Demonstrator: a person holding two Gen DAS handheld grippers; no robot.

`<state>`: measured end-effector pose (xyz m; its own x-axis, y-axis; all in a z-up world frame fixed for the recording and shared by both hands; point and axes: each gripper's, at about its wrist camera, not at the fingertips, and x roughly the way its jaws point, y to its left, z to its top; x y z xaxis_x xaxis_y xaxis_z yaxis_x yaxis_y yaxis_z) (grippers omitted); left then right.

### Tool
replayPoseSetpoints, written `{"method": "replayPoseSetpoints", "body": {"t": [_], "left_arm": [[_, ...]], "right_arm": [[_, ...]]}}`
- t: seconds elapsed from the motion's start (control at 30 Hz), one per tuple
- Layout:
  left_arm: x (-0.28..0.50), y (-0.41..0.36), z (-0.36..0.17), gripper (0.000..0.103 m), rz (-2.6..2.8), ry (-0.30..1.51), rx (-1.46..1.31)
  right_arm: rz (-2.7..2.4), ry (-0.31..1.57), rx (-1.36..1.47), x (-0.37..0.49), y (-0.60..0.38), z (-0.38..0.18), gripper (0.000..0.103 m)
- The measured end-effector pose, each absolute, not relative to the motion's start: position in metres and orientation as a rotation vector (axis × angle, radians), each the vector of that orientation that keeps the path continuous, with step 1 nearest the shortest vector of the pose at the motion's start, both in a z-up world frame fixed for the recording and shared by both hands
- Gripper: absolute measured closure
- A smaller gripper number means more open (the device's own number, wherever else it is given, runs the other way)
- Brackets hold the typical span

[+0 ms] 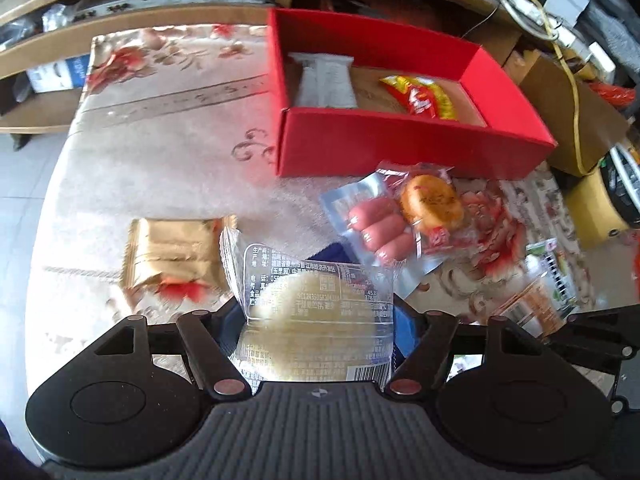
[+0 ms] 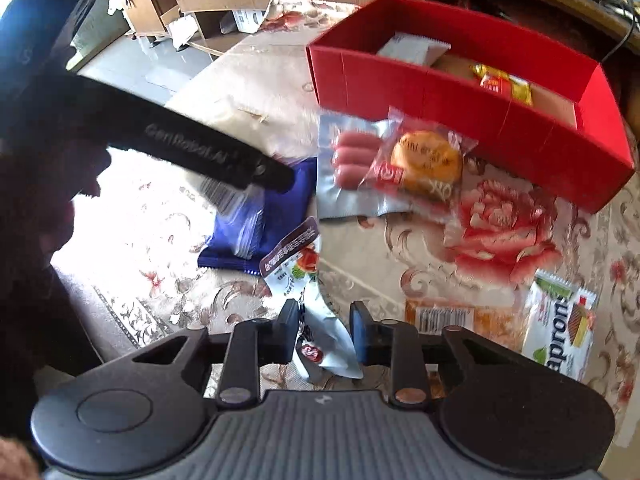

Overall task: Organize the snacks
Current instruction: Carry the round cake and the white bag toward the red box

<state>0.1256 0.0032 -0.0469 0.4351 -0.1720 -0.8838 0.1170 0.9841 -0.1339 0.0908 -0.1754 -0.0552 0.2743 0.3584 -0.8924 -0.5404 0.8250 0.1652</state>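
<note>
My left gripper (image 1: 318, 316) is shut on a clear-wrapped pale round cake (image 1: 316, 304), held above the table. My right gripper (image 2: 325, 320) is shut on a white and red snack packet (image 2: 308, 304), lifted off the cloth. The red box (image 1: 400, 148) stands at the back and holds a white packet (image 1: 326, 80) and a red-yellow packet (image 1: 424, 96); it also shows in the right wrist view (image 2: 460, 96). In front of it lie a sausage pack (image 1: 376, 228) and an orange cake packet (image 1: 432, 202). A gold packet (image 1: 176, 256) lies at the left. A blue packet (image 2: 276, 216) lies under the left gripper's arm (image 2: 192, 144).
A flowered cloth (image 1: 168, 120) covers the table. A green-white wafer packet (image 2: 560, 324) and an orange packet (image 2: 444, 316) lie at the right front. Shelves and cardboard boxes (image 1: 576, 112) stand behind and to the right of the table.
</note>
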Motion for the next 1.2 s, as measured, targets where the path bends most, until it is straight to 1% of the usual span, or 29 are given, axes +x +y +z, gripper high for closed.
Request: {"method": "replayPoseSetpoints", "body": {"t": [0.07,0.13,0.17,0.2,0.23,0.27,0.37,0.4,0.47,0.53,0.57,0.6,0.67,0.77,0.93,1.07,1.2], "left_arm": [[0.126,-0.001,-0.045,0.026,-0.181,1.108,-0.034],[0.126,-0.002,-0.043,0.026,-0.198,1.094,-0.034],[0.126,-0.003,-0.042,0.026,-0.212,1.087,-0.039],[0.126,-0.003,-0.042,0.026,-0.227,1.080,-0.045],[0.127,-0.004,-0.044,0.026,-0.240,1.078,-0.050],[0.128,-0.004,-0.047,0.026,-0.251,1.086,-0.056],[0.129,-0.003,-0.051,0.026,-0.277,1.098,-0.065],[0.130,-0.003,-0.051,0.026,-0.277,1.101,-0.069],[0.130,-0.002,-0.051,0.026,-0.288,1.102,-0.077],[0.129,-0.001,-0.049,0.026,-0.292,1.096,-0.084],[0.128,-0.001,-0.048,0.026,-0.293,1.094,-0.087],[0.128,-0.001,-0.047,0.026,-0.294,1.091,-0.091],[0.127,0.000,-0.046,0.026,-0.293,1.088,-0.094],[0.126,-0.001,-0.044,0.027,-0.296,1.081,-0.099],[0.125,-0.003,-0.039,0.028,-0.297,1.066,-0.090],[0.128,-0.011,-0.051,0.022,-0.285,1.095,-0.052],[0.134,-0.020,-0.058,0.020,-0.254,1.088,0.010]], "right_arm": [[0.609,1.148,-0.197,0.090,-0.171,-0.057,0.062],[0.620,1.120,-0.282,0.089,-0.161,-0.059,0.056],[0.622,1.126,-0.311,0.090,-0.158,-0.062,0.044],[0.633,1.139,-0.314,0.089,-0.157,-0.064,0.035],[0.656,1.152,-0.314,0.087,-0.156,-0.064,0.032],[0.675,1.165,-0.325,0.085,-0.154,-0.068,0.026],[0.704,1.168,-0.373,0.080,-0.149,-0.074,0.011],[0.706,1.164,-0.382,0.080,-0.147,-0.075,0.010],[0.687,1.166,-0.397,0.080,-0.144,-0.075,0.012],[0.651,1.176,-0.379,0.084,-0.144,-0.073,0.023],[0.626,1.180,-0.358,0.088,-0.148,-0.071,0.035],[0.615,1.195,-0.308,0.092,-0.154,-0.069,0.039],[0.606,1.218,-0.247,0.096,-0.161,-0.068,0.039],[0.603,1.214,-0.243,0.089,-0.161,-0.068,0.040],[0.583,1.178,-0.192,0.085,-0.171,-0.058,0.040],[0.569,1.174,-0.185,0.088,-0.176,-0.055,0.040],[0.559,1.170,-0.169,0.089,-0.179,-0.057,0.040]]}}
